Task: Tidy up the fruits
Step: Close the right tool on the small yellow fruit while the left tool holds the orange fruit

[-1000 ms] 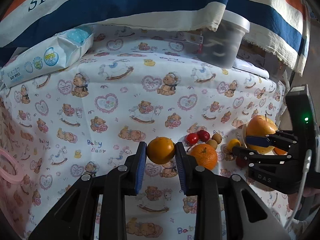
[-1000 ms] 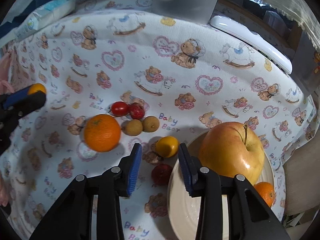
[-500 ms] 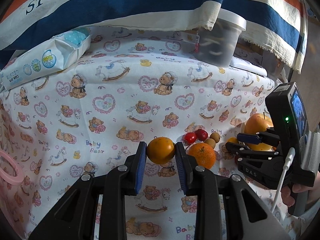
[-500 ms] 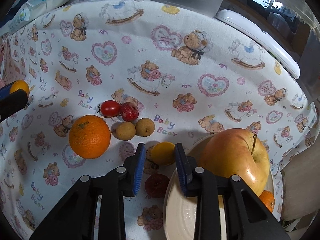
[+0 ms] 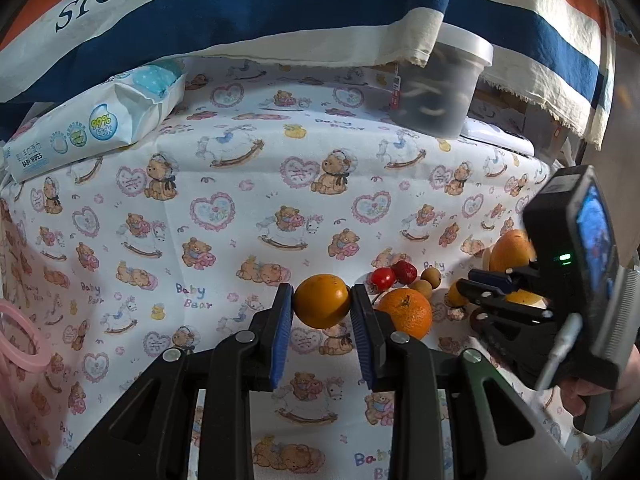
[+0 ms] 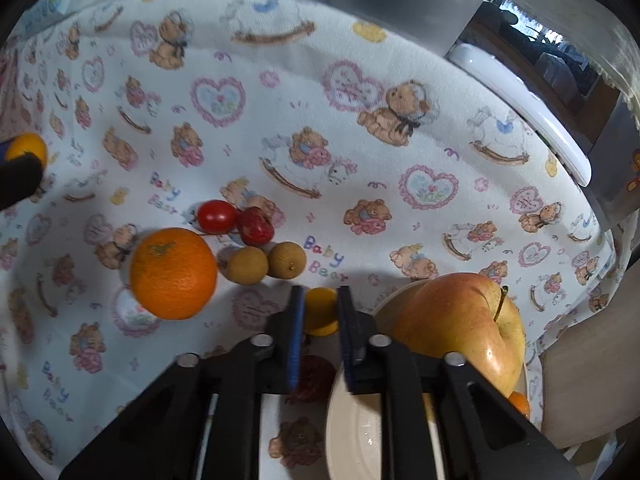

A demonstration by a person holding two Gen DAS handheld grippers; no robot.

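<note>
On the teddy-bear cloth (image 6: 280, 92) that covers the table, near its right side, my right claw (image 6: 319, 312) has just been closing, and its blue pads now pinch a small yellow fruit (image 6: 320, 311) between them, just left of the cream plate (image 6: 352, 432). That plate carries a big apple (image 6: 460, 324) and, behind it at the right rim, a small orange fruit (image 6: 519, 403). A dark red fruit (image 6: 314, 378) lies on the cloth under my right claw, touching the plate's left edge as far as I can tell. Farther left sit two brown round fruits (image 6: 266, 262), a cherry tomato (image 6: 217, 216), a red berry (image 6: 255, 226) and a large orange (image 6: 173, 273), all close together. My left claw (image 5: 322, 308) is clamped narrow on a smooth orange fruit (image 5: 322, 306), held up above the cloth. At the far edge lie a pack of baby wipes (image 5: 96, 126) on the left and a lidded tub (image 5: 442, 88) on the right.
</note>
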